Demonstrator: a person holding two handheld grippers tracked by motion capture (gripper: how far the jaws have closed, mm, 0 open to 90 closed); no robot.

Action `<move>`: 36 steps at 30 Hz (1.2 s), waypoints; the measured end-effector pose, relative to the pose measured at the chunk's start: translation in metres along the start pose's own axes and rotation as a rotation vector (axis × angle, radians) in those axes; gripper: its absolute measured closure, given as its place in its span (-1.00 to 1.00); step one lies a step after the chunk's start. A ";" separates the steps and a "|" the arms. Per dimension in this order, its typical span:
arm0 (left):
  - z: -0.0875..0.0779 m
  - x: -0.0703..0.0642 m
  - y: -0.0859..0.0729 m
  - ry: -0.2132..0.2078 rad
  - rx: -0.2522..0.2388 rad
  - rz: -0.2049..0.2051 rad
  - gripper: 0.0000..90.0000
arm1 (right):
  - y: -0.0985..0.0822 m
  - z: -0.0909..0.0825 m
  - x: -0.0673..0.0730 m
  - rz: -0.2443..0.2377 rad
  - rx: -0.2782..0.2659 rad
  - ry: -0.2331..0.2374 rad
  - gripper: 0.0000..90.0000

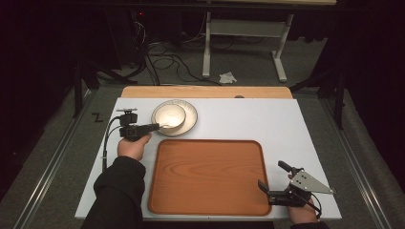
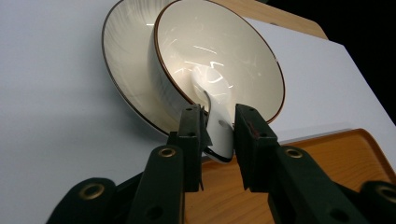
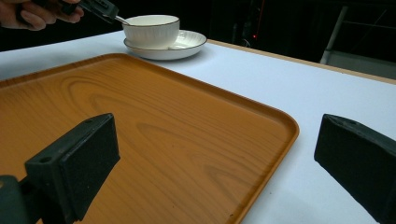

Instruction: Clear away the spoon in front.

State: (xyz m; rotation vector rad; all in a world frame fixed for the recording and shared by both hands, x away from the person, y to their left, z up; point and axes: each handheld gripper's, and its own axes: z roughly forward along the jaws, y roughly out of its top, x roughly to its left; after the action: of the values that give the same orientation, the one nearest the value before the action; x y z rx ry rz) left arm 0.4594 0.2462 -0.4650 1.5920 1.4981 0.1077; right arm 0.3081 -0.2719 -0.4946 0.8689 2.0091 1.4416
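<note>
Left gripper (image 2: 218, 114) narrowed onto the handle of a white ceramic spoon (image 2: 212, 81), pads set against both sides of it as far as the left gripper view allows. Spoon lying in the cream bowl (image 2: 243, 46), scoop end down on the bowl's floor, handle rising over the near rim and out toward the jaws. Long axis running from the bowl's middle straight back along the gripper's own line, so a pull up and back along that line looks like the cleanest way out; a sideways drag would likely lever the handle against the rim and tip the bowl. Bowl standing on a matching plate (image 2: 123, 60) at the far left of the white table (image 1: 248, 119), just beyond the far left corner of the wooden tray (image 1: 207, 174). Bare tray directly on the near side of the plate, touching neither. Right gripper (image 1: 272, 174) well apart at the tray's near right corner, jaws spread wide with nothing between them, tips pointing in over the tray's edge. Left hand (image 1: 133, 147) by far the nearer to the spoon.
</note>
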 end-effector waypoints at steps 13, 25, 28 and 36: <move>-0.001 -0.014 -0.004 0.008 -0.015 0.103 0.90 | 0.000 0.000 0.000 0.010 0.000 0.002 -0.99; -0.014 -0.023 -0.006 0.032 -0.081 0.217 0.90 | -0.001 0.000 0.000 0.012 0.001 0.001 -0.99; -0.018 -0.027 -0.008 0.037 -0.103 0.246 0.90 | -0.001 0.000 0.000 0.013 0.002 0.000 -0.99; -0.026 -0.038 -0.012 0.028 -0.153 0.302 0.90 | -0.001 0.001 0.000 0.005 0.001 0.001 -0.99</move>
State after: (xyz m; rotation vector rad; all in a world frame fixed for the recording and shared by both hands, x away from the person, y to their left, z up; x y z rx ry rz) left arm 0.4248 0.2267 -0.4383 1.6859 1.2294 0.4074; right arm 0.3084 -0.2718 -0.4953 0.8747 2.0099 1.4445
